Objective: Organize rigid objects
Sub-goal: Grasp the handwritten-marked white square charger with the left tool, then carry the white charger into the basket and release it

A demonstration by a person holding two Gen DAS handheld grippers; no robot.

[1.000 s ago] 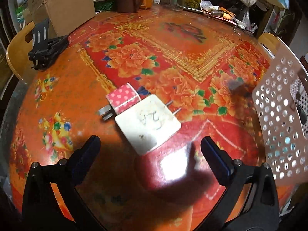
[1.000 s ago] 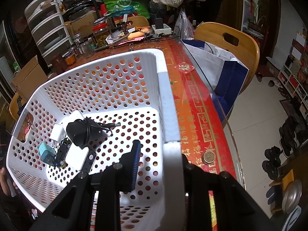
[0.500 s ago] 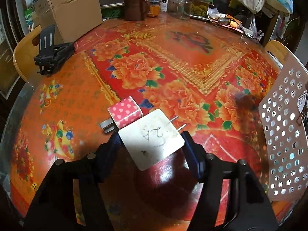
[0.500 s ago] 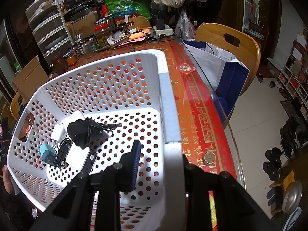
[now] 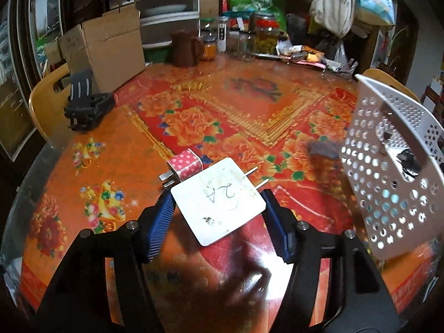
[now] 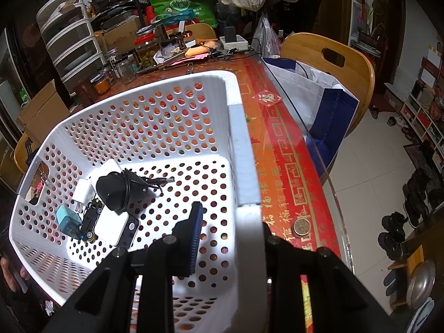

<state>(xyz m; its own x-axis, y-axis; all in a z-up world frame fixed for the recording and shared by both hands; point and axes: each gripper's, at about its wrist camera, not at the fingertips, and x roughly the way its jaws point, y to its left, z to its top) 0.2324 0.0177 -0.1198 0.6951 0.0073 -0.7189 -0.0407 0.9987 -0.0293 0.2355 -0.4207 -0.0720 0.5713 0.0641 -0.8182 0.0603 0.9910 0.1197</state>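
Left wrist view: the left gripper [image 5: 217, 222] gripped a white charger [image 5: 219, 200] between its blue pads [image 5: 160, 222], which pressed the charger's two sides; the charger's two prongs pointed away from the camera, and handwriting marked its top face. A pink dotted plug [image 5: 185, 165] lay just behind the charger, touching or nearly touching its far corner; contact could not be resolved. Both sat over a round table [image 5: 116, 149] covered by a glossy red-and-orange floral cloth with gold borders. A black object [image 5: 87, 108] lay near the left edge, beside a cardboard box [image 5: 111, 47]. A brown jug [image 5: 184, 48] and glass jars [image 5: 266, 37] stood along the far edge, with plastic drawers [image 5: 166, 11], bags and clutter behind. Wooden chairs [image 5: 47, 102] stood at the rim. The white perforated basket [image 5: 388, 194] appeared at right.

Right wrist view: the right gripper [image 6: 236, 238] was clamped on the basket [image 6: 244, 152] rim, one finger inside and the other outside the wall. Inside the basket lay a black adapter [image 6: 119, 191] with its cord, white chargers [image 6: 111, 224] and a teal plug [image 6: 66, 219], grouped near the left corner. A coin [image 6: 302, 227] rested on the red cloth near the table's glass edge. Beyond the edge stood a wooden chair [image 6: 333, 63] holding a white-and-blue bag [image 6: 319, 102], over a pale tiled floor [image 6: 371, 183] with shoes [image 6: 399, 222] at right.
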